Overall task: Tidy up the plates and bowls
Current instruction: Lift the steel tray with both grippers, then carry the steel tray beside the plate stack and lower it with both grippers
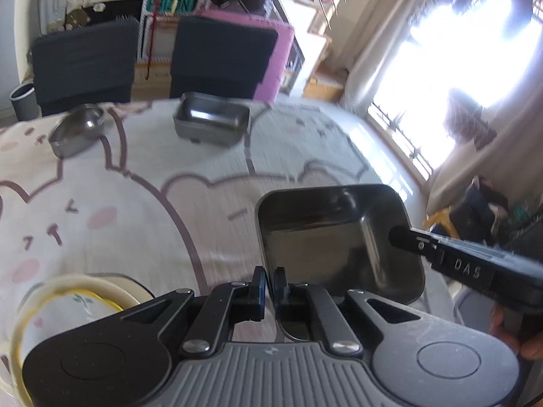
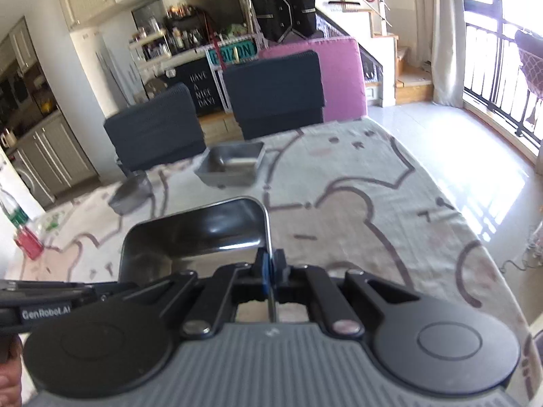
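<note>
your table carries a rectangular steel tray and steel bowl near its far edge. your left gripper and right gripper both pinch the near steel tray by its rim. "genrobot.ai" marks the left one.

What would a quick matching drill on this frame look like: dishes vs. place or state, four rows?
Things:
1. Square metal tray
2. Rectangular metal pan
3. Oval metal dish
4. Floral ceramic bowl

States:
A. Far left on the table
B. Clamped at its rim by left tongs and right tongs
C. Near left, beside the left tongs
D. Far centre, before the dark chairs

Pairs: 1-B, 2-D, 3-A, 4-C
</note>
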Demonstrator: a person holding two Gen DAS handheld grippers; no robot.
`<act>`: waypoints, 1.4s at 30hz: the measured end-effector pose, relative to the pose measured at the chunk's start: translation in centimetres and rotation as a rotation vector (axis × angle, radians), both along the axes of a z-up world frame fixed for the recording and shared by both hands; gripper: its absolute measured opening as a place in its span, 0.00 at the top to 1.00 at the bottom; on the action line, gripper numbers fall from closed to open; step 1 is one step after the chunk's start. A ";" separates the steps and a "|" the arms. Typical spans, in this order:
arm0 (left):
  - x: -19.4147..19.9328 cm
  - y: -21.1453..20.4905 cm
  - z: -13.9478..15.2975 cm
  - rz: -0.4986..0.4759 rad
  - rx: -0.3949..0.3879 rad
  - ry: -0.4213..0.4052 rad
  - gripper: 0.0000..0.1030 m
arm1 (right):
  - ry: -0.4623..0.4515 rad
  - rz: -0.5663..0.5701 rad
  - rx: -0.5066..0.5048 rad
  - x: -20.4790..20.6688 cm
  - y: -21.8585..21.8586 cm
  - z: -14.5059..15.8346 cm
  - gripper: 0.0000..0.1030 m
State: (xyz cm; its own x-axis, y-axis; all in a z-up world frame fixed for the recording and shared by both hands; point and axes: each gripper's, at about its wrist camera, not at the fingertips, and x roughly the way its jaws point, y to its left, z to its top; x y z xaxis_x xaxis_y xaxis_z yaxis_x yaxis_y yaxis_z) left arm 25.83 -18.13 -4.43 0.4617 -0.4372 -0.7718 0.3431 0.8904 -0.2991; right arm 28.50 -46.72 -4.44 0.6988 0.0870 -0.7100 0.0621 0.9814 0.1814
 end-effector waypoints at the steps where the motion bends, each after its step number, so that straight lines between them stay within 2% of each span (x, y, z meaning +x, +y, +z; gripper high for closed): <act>1: 0.0 -0.2 -0.6 -0.003 0.004 0.013 0.95 | 0.018 0.000 -0.009 0.2 0.2 -0.3 0.96; 7: 0.8 -1.2 -3.8 -0.023 0.049 0.057 0.95 | 0.111 0.008 -0.043 1.2 0.2 -1.8 0.96; 14: 2.1 -1.6 -6.3 -0.034 0.089 0.118 0.94 | 0.179 0.039 -0.097 2.4 1.0 -3.8 0.95; 17: 2.1 -2.2 -7.2 -0.056 0.119 0.133 0.93 | 0.231 0.040 -0.091 3.3 0.9 -5.3 0.95; 28: 2.2 -3.6 -9.0 -0.125 0.173 0.159 0.91 | 0.318 0.041 -0.128 4.9 0.4 -8.3 0.96; 42: 2.1 -4.3 -8.9 -0.148 0.154 0.154 0.90 | 0.332 0.019 -0.128 5.3 -0.7 -9.4 0.96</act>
State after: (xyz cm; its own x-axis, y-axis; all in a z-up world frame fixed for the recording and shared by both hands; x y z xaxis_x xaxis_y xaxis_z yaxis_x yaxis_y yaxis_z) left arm 27.98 -22.42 -13.34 0.2732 -0.3632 -0.8908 0.4338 0.8730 -0.2229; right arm 33.81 -47.43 -13.83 0.4270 -0.0067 -0.9042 0.0787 0.9965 0.0298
